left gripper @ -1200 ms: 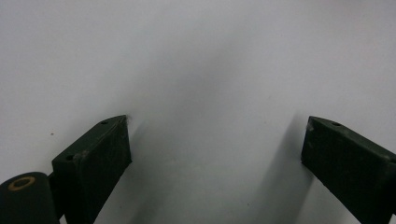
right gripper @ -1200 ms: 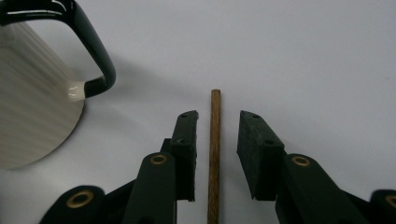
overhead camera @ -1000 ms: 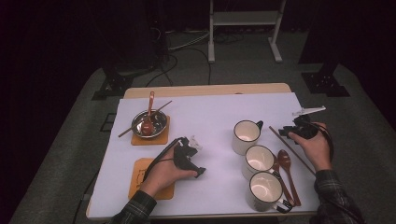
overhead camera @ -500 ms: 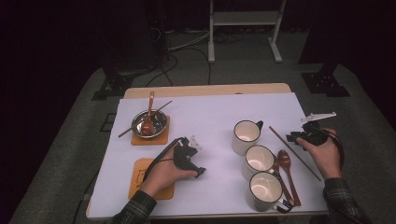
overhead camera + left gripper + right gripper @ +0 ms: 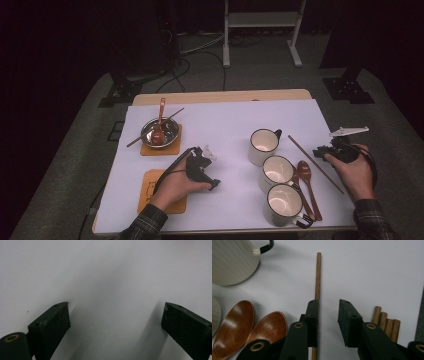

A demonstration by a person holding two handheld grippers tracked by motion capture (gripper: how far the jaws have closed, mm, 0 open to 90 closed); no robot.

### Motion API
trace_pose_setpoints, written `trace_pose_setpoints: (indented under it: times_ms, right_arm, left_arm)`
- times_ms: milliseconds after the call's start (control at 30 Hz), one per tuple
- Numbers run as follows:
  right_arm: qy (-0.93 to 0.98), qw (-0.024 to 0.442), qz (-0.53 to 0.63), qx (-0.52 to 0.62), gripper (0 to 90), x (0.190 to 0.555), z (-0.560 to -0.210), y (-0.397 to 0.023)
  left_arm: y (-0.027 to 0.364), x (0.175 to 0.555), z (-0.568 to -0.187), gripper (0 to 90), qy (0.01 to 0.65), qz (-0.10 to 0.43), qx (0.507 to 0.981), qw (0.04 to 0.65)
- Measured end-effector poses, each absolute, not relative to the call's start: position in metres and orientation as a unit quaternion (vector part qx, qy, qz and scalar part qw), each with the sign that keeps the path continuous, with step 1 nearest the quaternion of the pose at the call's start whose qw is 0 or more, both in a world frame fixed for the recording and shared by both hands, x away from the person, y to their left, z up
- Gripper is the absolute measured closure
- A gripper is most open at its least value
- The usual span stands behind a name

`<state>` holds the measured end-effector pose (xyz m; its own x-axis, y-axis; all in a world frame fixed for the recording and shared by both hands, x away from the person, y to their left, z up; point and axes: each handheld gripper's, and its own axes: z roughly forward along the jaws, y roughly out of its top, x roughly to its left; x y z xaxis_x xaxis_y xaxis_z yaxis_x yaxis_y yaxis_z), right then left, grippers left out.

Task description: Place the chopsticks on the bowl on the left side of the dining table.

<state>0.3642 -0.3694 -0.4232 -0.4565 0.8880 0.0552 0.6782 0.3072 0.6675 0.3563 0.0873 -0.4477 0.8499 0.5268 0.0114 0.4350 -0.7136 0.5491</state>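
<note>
My right gripper [image 5: 328, 302] hovers low over the white table near its right edge [image 5: 322, 151], jaws open with nothing between them. A single wooden chopstick [image 5: 318, 275] lies lengthwise under the left jaw; in the high view this chopstick [image 5: 315, 162] lies just left of the gripper. Several more chopstick ends [image 5: 387, 322] lie beside the other jaw. My left gripper [image 5: 207, 167] rests in the person's hand at the table's middle left, its jaws [image 5: 116, 307] wide open over bare white surface.
Three cream mugs [image 5: 277, 172] stand in a diagonal row, with two wooden spoons [image 5: 306, 182] beside them. A metal bowl [image 5: 160, 131] holding a spoon and a chopstick sits on an orange coaster at the back left. A second orange coaster [image 5: 149, 186] lies under the left wrist.
The right hand and its gripper have drifted to the right and a little toward the front edge, away from the mugs. The left hand has stayed put.
</note>
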Motion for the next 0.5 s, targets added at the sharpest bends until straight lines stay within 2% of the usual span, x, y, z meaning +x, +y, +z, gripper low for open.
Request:
trace_pose_setpoints:
  times_ms: [500]
  right_arm:
    - [0.793, 0.163, 0.305, 0.501, 70.7, 0.340, -0.431, -0.381]
  left_arm:
    - [0.087, 0.356, -0.448, 6.8, 0.261, 0.084, 0.922, 0.274]
